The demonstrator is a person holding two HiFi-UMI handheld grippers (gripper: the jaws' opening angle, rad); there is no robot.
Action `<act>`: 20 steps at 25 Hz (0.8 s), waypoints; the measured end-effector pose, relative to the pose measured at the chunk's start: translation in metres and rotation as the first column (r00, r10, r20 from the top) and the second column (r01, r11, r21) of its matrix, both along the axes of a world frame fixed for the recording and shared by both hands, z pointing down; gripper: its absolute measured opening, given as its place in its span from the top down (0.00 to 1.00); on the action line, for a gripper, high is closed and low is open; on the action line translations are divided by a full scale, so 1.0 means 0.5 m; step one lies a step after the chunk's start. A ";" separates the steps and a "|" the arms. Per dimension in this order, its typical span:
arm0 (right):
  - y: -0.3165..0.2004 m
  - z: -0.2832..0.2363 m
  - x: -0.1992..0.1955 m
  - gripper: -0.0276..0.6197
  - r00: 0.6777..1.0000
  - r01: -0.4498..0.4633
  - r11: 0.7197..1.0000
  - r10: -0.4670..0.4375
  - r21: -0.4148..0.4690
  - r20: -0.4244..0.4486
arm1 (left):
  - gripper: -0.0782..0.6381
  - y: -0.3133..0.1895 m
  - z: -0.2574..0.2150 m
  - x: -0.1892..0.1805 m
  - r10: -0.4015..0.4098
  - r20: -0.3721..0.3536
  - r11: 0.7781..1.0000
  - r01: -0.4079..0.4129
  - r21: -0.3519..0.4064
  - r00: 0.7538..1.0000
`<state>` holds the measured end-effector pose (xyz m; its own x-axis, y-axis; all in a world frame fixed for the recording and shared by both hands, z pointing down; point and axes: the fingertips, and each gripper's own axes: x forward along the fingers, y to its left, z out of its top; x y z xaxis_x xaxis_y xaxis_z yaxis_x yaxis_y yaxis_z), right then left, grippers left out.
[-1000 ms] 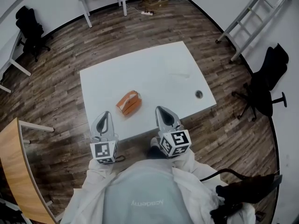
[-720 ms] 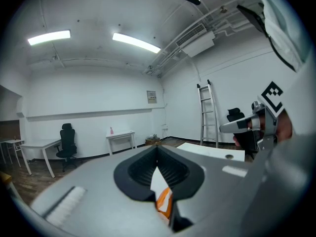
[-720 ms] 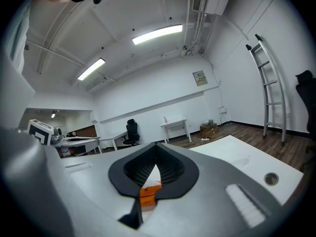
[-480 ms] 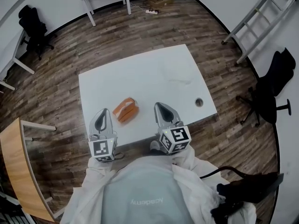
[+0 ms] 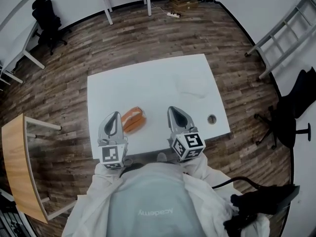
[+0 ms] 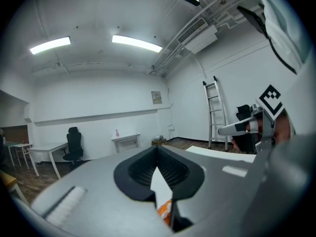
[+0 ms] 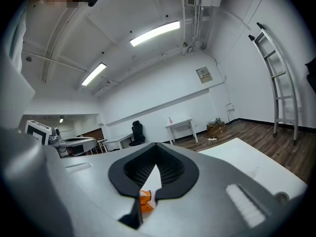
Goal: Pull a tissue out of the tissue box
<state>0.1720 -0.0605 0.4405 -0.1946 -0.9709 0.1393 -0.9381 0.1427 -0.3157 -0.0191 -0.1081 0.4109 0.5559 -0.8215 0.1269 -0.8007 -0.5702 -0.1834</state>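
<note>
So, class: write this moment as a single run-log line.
stage: before grasp | left gripper: shut, empty | right gripper: shut, empty | tissue box: on white table, between both grippers, untouched

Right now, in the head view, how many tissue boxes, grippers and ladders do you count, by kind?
tissue box: 1
grippers: 2 (left gripper, right gripper)
ladder: 1
Total: 4

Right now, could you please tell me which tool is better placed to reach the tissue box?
Left, probably. The orange tissue box lies just beside the left tool, while the right tool stands farther from it. Both tools are shut, so either must open first.
</note>
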 end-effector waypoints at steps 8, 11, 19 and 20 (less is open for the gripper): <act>-0.008 0.024 -0.018 0.96 0.999 0.043 0.999 -0.043 -0.028 0.030 | 0.89 0.010 0.018 -0.028 -0.047 0.029 0.998 0.048 -0.030 0.998; -0.008 0.030 -0.023 0.96 0.998 0.052 0.998 -0.051 -0.037 0.030 | 0.89 0.012 0.026 -0.034 -0.058 0.029 0.997 0.059 -0.039 0.998; -0.024 0.034 -0.029 0.96 0.998 0.061 0.997 -0.060 -0.048 0.025 | 0.89 0.007 0.029 -0.031 -0.051 0.032 0.998 0.052 -0.033 0.998; -0.027 0.036 -0.033 0.96 0.998 0.063 0.997 -0.062 -0.052 0.025 | 0.89 0.004 0.030 -0.033 -0.050 0.034 0.998 0.051 -0.033 0.998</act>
